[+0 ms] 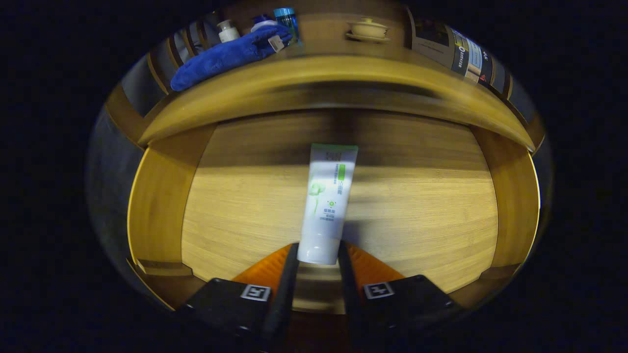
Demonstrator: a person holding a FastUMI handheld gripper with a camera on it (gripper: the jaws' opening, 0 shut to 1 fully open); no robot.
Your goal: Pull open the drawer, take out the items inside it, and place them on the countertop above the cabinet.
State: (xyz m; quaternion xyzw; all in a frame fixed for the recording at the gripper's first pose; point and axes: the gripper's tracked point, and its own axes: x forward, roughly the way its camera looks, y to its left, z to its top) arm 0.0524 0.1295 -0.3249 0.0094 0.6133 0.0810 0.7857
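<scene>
The wooden drawer (162, 196) stands pulled open below me, and I look down onto its floor. A white tube with green print (326, 206) lies lengthwise on the drawer floor, its cap end toward me and its flat green-edged end pointing to the cabinet. My gripper (318, 257) has its two fingers pressed against the sides of the tube's cap end. The countertop (324, 73) curves above the drawer's far side.
On the countertop lie a blue cloth (225, 56), a small white bottle (228, 30) and a blue-capped bottle (286, 19) at the left. A lidded cup on a saucer (367, 29) stands at the middle back, a printed box (461, 54) at the right.
</scene>
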